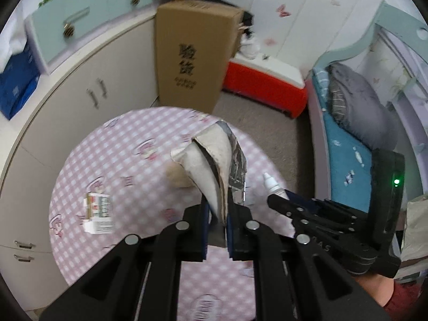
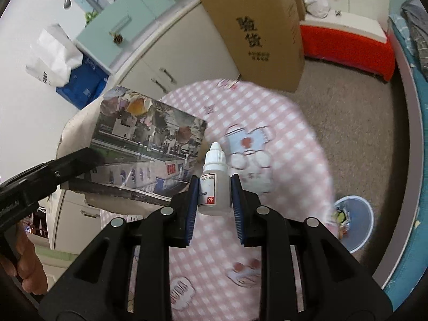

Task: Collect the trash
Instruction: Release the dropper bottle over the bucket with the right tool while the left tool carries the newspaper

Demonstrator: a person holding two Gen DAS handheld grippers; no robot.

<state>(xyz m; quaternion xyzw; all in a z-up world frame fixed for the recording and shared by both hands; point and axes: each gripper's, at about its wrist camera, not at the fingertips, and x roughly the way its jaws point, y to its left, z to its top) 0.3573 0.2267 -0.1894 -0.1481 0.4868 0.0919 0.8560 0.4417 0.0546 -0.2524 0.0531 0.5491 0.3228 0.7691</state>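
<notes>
My left gripper [image 1: 218, 208] is shut on a flattened printed cardboard pack [image 1: 216, 165] and holds it above the round pink checked table [image 1: 128, 165]; the pack also shows in the right wrist view [image 2: 144, 155]. My right gripper [image 2: 215, 187] is shut on a small white dropper bottle [image 2: 214, 184], upright above the table [image 2: 289, 144]; the bottle tip shows in the left wrist view [image 1: 271, 184]. A small white and green carton [image 1: 99, 211] lies on the table at the left. A pale blue bin [image 2: 355, 222] holding wrappers stands on the floor to the right of the table.
A tall cardboard box [image 1: 190, 53] stands behind the table beside white cupboards [image 1: 80, 99]. A red and white cooler box [image 1: 264, 85] sits on the carpet. A bed with a grey blanket [image 1: 358, 107] runs along the right.
</notes>
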